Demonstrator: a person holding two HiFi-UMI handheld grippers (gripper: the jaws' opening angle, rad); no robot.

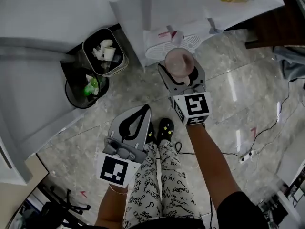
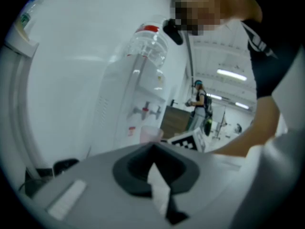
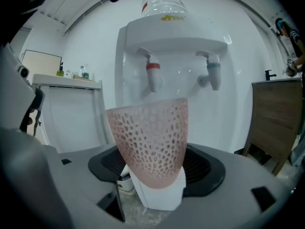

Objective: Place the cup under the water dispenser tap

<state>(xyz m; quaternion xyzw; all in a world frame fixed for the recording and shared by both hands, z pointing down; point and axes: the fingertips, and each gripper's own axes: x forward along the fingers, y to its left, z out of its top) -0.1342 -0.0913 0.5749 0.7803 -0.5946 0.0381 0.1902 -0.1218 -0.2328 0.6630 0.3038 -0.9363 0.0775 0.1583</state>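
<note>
— What's on the left?
— Two round dark bins, touching: the rear bin [image 1: 103, 52] holds white scraps, the front bin [image 1: 86, 88] holds something green. Both stand on a glossy, marbled stone floor [image 1: 228, 104].

— And the grippers?
— Two, grey plastic, each with one black-and-white marker cube. The left gripper [image 1: 138, 116] has its dark-padded jaws drawn together with nothing between them; its own view [image 2: 152, 171] shows the same.

— Where's the cup?
— One cup [image 1: 178, 61], pink and translucent, with a honeycomb texture and tapering toward its base [image 3: 150, 137]. The right gripper [image 1: 180, 73] pinches it upright between its jaws, in the air in front of the water dispenser [image 1: 190, 8], near the slotted drip tray [image 1: 172, 46]. It isn't under a tap.

— How many taps?
— Two: a red tap [image 3: 153, 75] and a grey-blue tap [image 3: 213, 75]. A clear ribbed bottle [image 3: 163, 3] sits above them.

— Any writing?
— A yellow mark [image 3: 167, 18], too blurred to read.

— Far right?
— One white power strip [image 1: 248, 156] on a dark cable.
</note>
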